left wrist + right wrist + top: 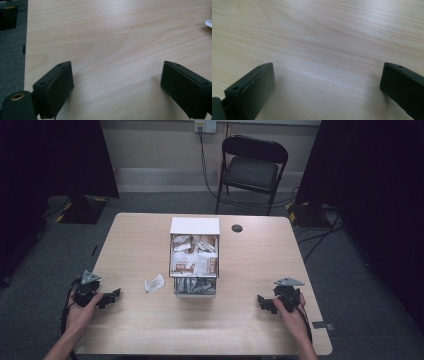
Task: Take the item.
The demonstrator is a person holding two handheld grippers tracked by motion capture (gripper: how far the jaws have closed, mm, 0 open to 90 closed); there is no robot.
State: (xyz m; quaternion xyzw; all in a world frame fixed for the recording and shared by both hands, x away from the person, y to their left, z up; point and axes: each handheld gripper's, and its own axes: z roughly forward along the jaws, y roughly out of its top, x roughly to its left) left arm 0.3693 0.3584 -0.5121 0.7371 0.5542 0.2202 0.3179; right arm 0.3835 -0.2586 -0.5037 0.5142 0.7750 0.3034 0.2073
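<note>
A white box (195, 256) with open drawers full of small packets stands in the middle of the pale wooden table (150, 330). One loose white packet (154, 283) lies on the table just left of the box; its edge (209, 23) peeks in at the right of the left gripper view. My left gripper (114, 296) rests near the table's left front, open, with only bare wood between its jaws (117, 82). At the right front, my right gripper (262, 301) sits open over bare wood (327, 82).
A small dark round hole (237, 228) marks the table at the back right of the box. A black folding chair (252, 167) stands behind the table. Cables (320, 237) trail over the grey carpet at the right. The table's left edge (26, 50) lies close to my left gripper.
</note>
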